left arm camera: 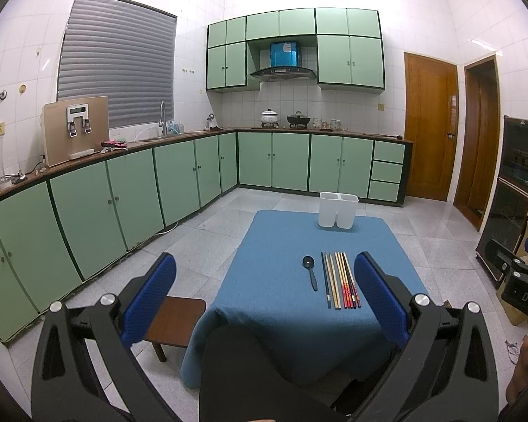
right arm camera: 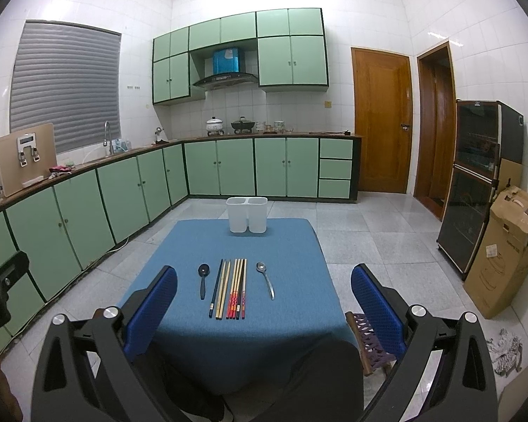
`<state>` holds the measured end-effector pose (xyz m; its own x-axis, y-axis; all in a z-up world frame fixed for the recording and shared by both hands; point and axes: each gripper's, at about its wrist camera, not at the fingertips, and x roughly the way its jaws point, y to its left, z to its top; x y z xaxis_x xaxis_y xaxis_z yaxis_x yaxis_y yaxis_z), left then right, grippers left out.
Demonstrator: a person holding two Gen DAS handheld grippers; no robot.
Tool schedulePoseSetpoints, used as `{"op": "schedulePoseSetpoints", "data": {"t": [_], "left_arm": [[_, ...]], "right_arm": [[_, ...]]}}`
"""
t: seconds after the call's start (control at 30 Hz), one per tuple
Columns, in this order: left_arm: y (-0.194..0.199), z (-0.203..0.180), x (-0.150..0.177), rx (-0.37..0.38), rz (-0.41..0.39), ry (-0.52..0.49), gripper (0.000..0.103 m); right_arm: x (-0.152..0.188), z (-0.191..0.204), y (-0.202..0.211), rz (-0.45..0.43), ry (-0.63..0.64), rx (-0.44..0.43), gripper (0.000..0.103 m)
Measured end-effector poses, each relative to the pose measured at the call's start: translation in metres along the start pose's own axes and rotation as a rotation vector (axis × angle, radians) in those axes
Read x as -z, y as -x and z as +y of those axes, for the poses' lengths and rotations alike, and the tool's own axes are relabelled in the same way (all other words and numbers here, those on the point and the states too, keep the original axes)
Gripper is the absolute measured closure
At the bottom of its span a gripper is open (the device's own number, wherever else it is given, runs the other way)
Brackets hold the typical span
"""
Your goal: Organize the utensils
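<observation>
A low table under a blue cloth (left arm camera: 292,316) (right arm camera: 281,316) carries the utensils. Several chopsticks (left arm camera: 339,279) (right arm camera: 230,288) lie side by side near its middle. A black spoon (left arm camera: 310,271) (right arm camera: 203,279) rests to their left, and a metal spoon (right arm camera: 265,279) to their right, hidden in the left wrist view behind a blue finger pad. A white two-compartment holder (left arm camera: 337,210) (right arm camera: 247,214) stands upright at the far edge. My left gripper (left arm camera: 264,299) and right gripper (right arm camera: 264,302) hover before the near edge, both open and holding nothing.
Green cabinets under a worktop (left arm camera: 123,190) (right arm camera: 88,204) run along the left and back walls. A brown stool (left arm camera: 174,321) sits left of the table, and a woven stool (right arm camera: 368,337) right of it. A dark cabinet (right arm camera: 475,183) and a cardboard box (right arm camera: 503,253) stand at right.
</observation>
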<state>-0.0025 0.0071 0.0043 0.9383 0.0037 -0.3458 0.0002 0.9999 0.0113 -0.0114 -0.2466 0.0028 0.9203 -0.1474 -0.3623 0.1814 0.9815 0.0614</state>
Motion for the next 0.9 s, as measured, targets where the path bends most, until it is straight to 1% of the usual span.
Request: {"op": "schedulePoseSetpoints", "data": {"t": [0.9], "left_arm": [[-0.0021,-0.0022,-0.0003,-0.001,0.001,0.005,0.005]], "right_arm": [[0.0005,-0.0010,0.0004,-0.001,0.000,-0.001,0.006]]}}
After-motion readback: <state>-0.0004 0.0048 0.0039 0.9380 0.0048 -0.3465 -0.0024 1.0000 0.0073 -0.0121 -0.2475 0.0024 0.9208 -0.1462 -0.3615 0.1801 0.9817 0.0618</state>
